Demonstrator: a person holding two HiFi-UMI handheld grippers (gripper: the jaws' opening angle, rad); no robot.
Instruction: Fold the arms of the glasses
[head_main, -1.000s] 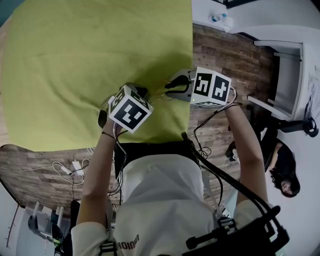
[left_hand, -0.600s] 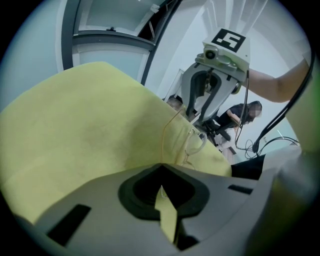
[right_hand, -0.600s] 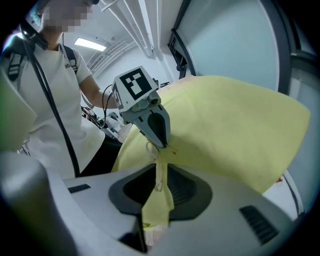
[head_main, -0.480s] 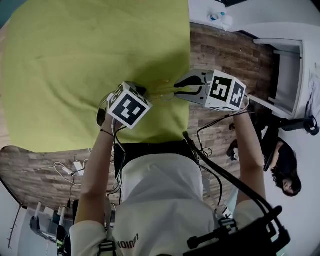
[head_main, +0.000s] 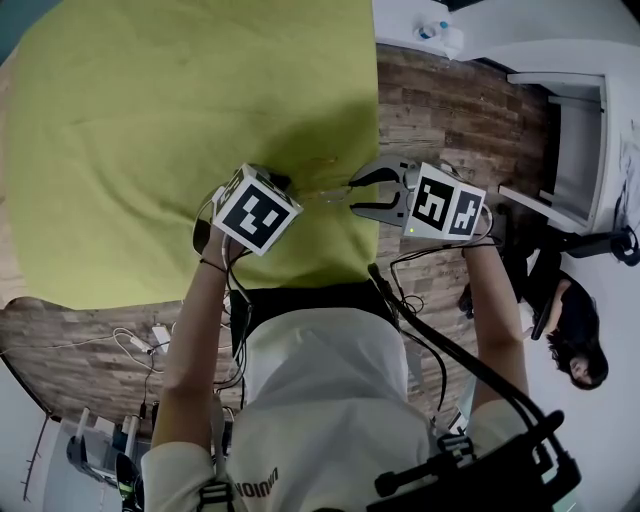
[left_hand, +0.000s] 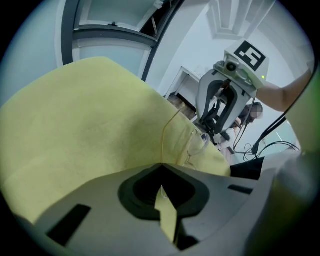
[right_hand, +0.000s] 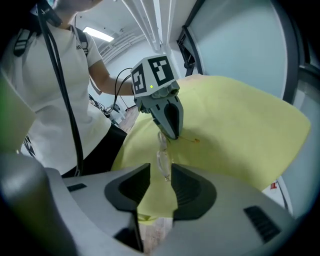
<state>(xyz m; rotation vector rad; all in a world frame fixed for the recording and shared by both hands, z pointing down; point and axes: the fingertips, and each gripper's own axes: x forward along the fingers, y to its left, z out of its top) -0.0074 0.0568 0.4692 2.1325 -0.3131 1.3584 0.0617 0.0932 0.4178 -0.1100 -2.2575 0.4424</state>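
Legend, read from left to right. A yellow-green cloth (head_main: 150, 120) covers the surface in front of me and fills the left and middle of the head view.

Near its closest edge is my left gripper (left_hand: 161, 167), topped by its marker cube (head_main: 257, 210). Its jaws are pressed together at the tips and pinch one end of the glasses (left_hand: 198, 142). I cannot tell which part of the frame they grip.

From that pinch the glasses reach rightward over the cloth's near edge, between my two tools. One thin arm (left_hand: 164, 137) rises in a curve from the left jaw tips and stands unfolded. In the right gripper view an orange-tipped arm end (right_hand: 195, 140) shows just beside the left jaws. I cannot tell whether the frame touches the cloth.

My right gripper (right_hand: 160, 175), with its own marker cube (head_main: 447, 205), faces the left one. Its jaws are spread, and the free end of the frame, a clear lens, stands in the gap between the pads.

Further right lies a wooden floor (head_main: 440, 100).
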